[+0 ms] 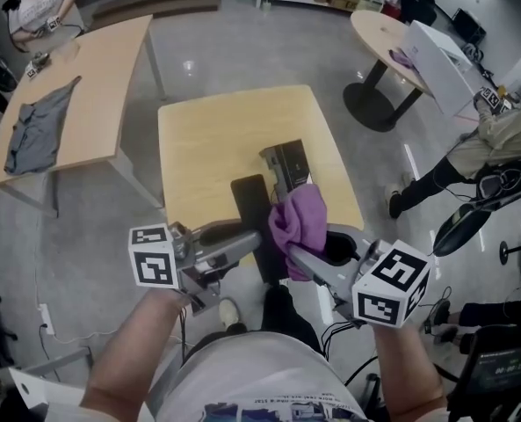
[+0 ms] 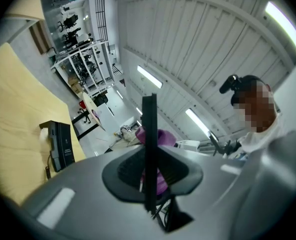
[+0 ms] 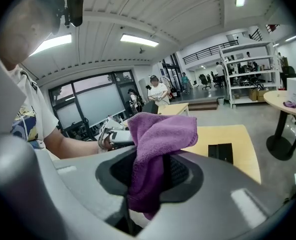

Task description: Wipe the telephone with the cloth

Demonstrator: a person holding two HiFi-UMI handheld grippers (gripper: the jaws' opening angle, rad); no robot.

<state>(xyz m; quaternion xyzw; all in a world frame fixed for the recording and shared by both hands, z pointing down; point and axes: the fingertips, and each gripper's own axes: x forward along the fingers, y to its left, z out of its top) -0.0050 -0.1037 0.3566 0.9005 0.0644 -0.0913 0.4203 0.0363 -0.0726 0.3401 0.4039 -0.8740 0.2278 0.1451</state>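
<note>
The black telephone base (image 1: 286,167) rests on the small wooden table (image 1: 207,139), at its near right part. My left gripper (image 1: 253,241) is shut on a flat black slab (image 1: 253,207), seemingly the handset, held over the table's near edge. In the left gripper view the slab (image 2: 149,134) stands edge-on between the jaws, with the base (image 2: 58,145) at far left. My right gripper (image 1: 300,255) is shut on a purple cloth (image 1: 299,220), which hangs bunched right beside the slab. In the right gripper view the cloth (image 3: 155,149) fills the jaws, and the base (image 3: 220,152) lies beyond.
A long wooden table (image 1: 84,77) stands to the left with a grey garment (image 1: 39,128) on it and a person behind it. A round table (image 1: 387,33) is at the back right. Another person (image 1: 497,139) sits at the right edge.
</note>
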